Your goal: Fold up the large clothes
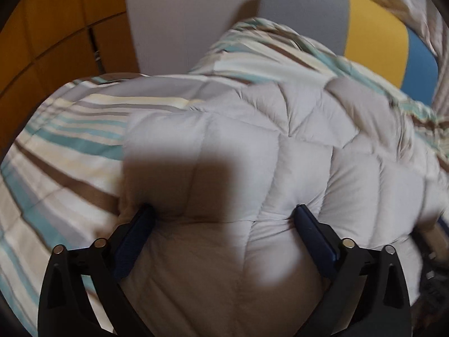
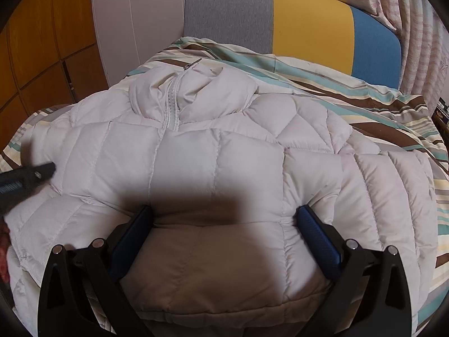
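A white quilted puffer jacket [image 2: 224, 163] lies front up on a striped bedspread [image 2: 364, 104]. Its collar [image 2: 202, 84] and zip [image 2: 171, 106] point toward the headboard. My right gripper [image 2: 224, 210] stands wide open low over the jacket's middle, both blue pads resting against the padded fabric and pinching nothing. My left gripper [image 1: 223, 209] is open just as wide over the jacket [image 1: 294, 154] near its left side, with puffy cloth bulging between the pads but not squeezed. One of the left gripper's fingers [image 2: 42, 172] pokes in at the left edge of the right wrist view.
A grey, yellow and blue headboard [image 2: 308, 25] stands at the far end of the bed. Wooden cupboard doors [image 1: 56, 28] and a white panel [image 1: 182, 22] lie to the left. Pale curtains [image 2: 421, 42] hang at the right. Bedspread [image 1: 56, 146] shows left of the jacket.
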The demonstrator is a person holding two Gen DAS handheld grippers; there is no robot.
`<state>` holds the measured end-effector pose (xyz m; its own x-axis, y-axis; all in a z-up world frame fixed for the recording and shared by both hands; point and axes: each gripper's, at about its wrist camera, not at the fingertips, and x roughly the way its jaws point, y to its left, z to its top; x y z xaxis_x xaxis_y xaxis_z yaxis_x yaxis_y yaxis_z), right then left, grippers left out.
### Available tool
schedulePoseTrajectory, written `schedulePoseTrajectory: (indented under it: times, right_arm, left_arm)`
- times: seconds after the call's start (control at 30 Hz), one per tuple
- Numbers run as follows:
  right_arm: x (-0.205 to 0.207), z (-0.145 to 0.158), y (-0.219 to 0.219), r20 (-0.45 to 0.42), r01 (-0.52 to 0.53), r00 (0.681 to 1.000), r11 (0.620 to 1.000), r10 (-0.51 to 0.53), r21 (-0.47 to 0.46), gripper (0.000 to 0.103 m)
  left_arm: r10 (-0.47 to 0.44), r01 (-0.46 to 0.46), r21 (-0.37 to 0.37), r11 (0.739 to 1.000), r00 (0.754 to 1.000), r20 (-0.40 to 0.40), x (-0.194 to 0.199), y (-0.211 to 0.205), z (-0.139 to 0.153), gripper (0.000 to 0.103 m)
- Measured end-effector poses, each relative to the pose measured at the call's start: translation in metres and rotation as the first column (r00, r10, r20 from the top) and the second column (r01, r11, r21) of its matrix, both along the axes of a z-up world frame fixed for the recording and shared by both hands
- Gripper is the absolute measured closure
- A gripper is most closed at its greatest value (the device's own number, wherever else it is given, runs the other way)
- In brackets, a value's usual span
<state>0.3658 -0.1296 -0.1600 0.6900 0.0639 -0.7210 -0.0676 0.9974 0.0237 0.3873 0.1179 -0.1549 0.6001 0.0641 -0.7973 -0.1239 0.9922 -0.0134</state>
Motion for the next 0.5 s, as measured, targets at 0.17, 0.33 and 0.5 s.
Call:
schedulePoseTrajectory:
  times: [0.17, 0.33, 0.5]
  right_arm:
    - [-0.001, 0.000, 0.001, -0.001, 0.000, 1.000, 1.000, 0.000, -0.003, 0.002]
    - [-0.001, 0.000, 0.002, 0.001, 0.000, 1.000, 1.000, 0.000, -0.003, 0.002]
    - [-0.001, 0.001, 0.001, -0.005, -0.001, 1.000, 1.000, 0.001, 0.004, 0.002]
  left_arm:
    - [-0.016, 0.016, -0.053, 0.998, 1.000, -0.005, 0.006, 0.007, -0.008, 0.003]
    - [-0.017, 0.017, -0.047, 0.999, 1.000, 0.009, 0.005, 0.006, -0.008, 0.003]
    - [-0.022, 0.022, -0.042, 0.999, 1.000, -0.001, -0.001, 0.005, 0.006, 0.003]
